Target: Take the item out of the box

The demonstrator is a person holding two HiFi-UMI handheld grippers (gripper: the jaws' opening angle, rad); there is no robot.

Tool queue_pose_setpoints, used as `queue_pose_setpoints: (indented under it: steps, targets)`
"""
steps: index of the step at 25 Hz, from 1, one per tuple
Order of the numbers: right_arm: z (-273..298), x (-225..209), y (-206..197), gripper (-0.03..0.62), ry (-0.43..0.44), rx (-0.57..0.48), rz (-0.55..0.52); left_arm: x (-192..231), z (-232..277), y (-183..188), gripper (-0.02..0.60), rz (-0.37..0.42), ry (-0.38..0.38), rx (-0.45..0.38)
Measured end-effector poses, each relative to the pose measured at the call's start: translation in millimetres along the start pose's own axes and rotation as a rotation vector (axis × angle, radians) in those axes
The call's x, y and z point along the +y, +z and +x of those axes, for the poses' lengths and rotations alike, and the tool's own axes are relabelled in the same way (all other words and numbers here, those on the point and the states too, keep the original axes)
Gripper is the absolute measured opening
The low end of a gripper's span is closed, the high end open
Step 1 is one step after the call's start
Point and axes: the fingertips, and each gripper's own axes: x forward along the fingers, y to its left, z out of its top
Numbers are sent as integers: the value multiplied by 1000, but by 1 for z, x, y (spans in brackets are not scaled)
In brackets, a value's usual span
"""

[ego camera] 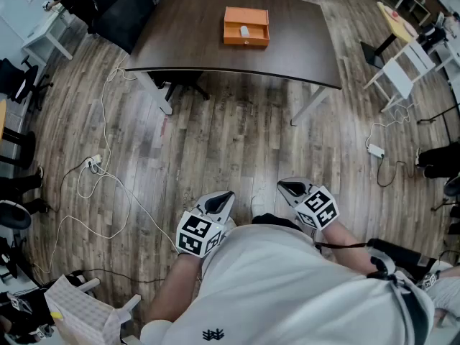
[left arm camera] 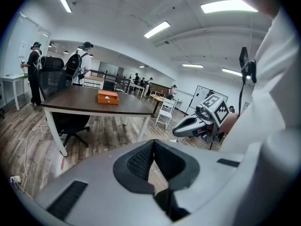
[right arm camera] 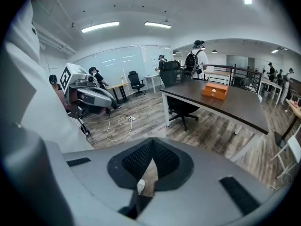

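Note:
An orange box lies open on the dark brown table, far ahead of me, with a small white item inside it. The same box shows small in the left gripper view and again, as the orange box, in the right gripper view. My left gripper and right gripper are held close to my body, well short of the table. Both have their jaws together with nothing between them. Each gripper sees the other: the right gripper and the left gripper.
A black office chair sits under the table's near left edge. White cables trail over the wooden floor at left, and a power strip lies at right. White chairs stand to the table's right. People stand beyond the table.

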Motion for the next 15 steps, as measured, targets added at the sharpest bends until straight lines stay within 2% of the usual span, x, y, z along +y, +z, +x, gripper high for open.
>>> queue_pose_setpoints:
  steps: [5, 15]
  targets:
    - [-3, -24, 12, 2, 22, -21, -14, -3, 20, 13, 11, 7, 14, 20]
    - [-8, -90, -1, 2, 70, -42, 26, -8, 85, 46, 11, 20, 41, 33]
